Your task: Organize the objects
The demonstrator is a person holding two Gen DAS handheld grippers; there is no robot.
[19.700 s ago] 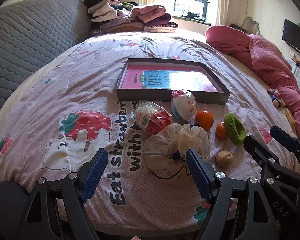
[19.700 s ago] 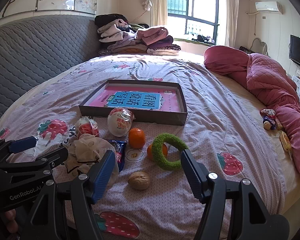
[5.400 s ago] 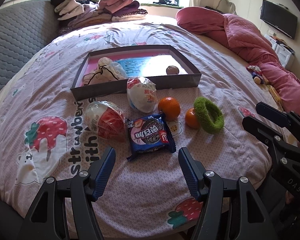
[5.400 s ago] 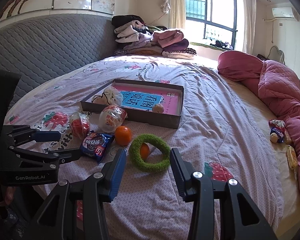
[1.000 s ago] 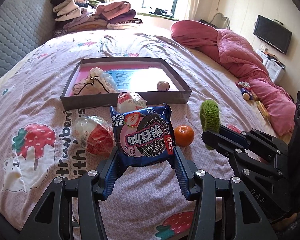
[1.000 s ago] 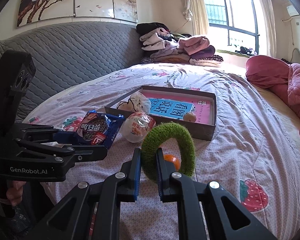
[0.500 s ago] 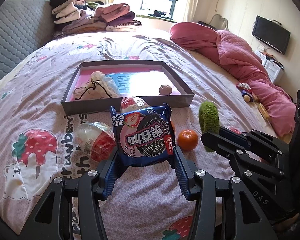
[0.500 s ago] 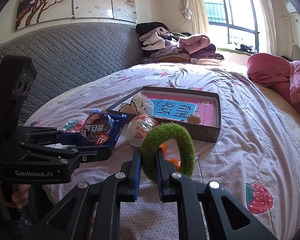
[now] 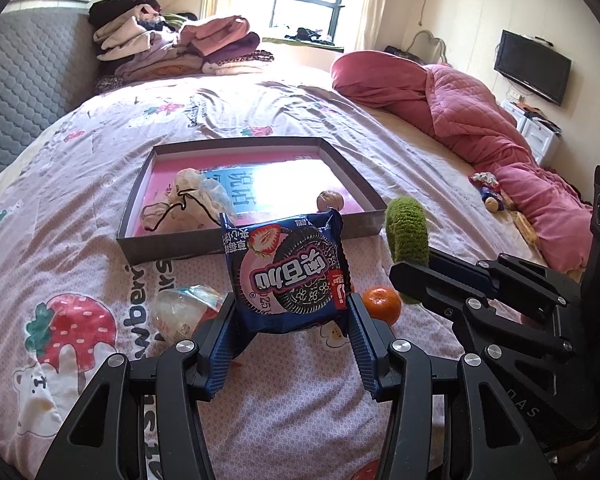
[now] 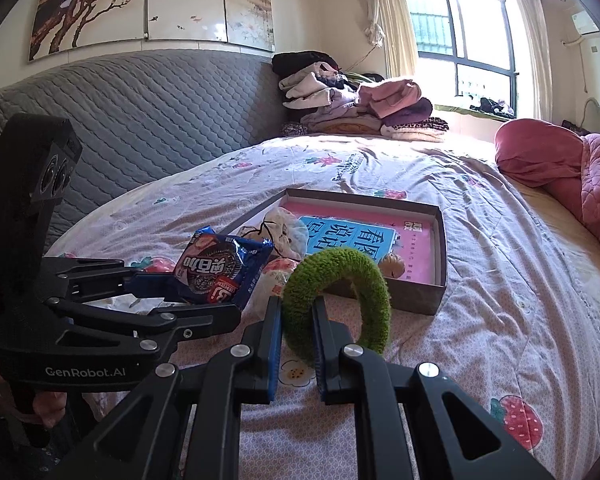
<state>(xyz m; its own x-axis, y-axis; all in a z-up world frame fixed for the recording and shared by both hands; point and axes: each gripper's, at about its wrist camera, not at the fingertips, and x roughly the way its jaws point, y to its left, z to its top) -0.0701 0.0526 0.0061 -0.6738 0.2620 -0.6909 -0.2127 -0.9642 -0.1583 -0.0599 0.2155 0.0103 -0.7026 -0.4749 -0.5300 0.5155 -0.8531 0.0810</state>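
My left gripper (image 9: 290,312) is shut on a blue cookie packet (image 9: 286,270), held upright above the bedsheet; the same packet (image 10: 220,270) shows in the right wrist view. My right gripper (image 10: 296,320) is shut on a fuzzy green ring (image 10: 340,300), lifted off the bed; the green ring (image 9: 406,234) stands at the right in the left wrist view. Ahead lies a shallow grey box (image 9: 172,246) with a pink and blue book inside, a drawstring pouch (image 9: 188,204) and a walnut (image 9: 329,201). One orange (image 9: 381,304) and a clear wrapped egg-shaped toy (image 9: 184,312) rest on the sheet.
The bed carries a strawberry-print sheet (image 9: 72,320). A pink quilt (image 9: 472,120) is heaped at the right, folded clothes (image 9: 172,50) are stacked at the far end, a grey padded headboard (image 10: 140,120) runs along the left. Small toys (image 9: 490,194) lie near the quilt.
Both grippers have drifted closer to the grey box with their loads still held. The green ring has risen slightly and now hides the orange in the right wrist view.
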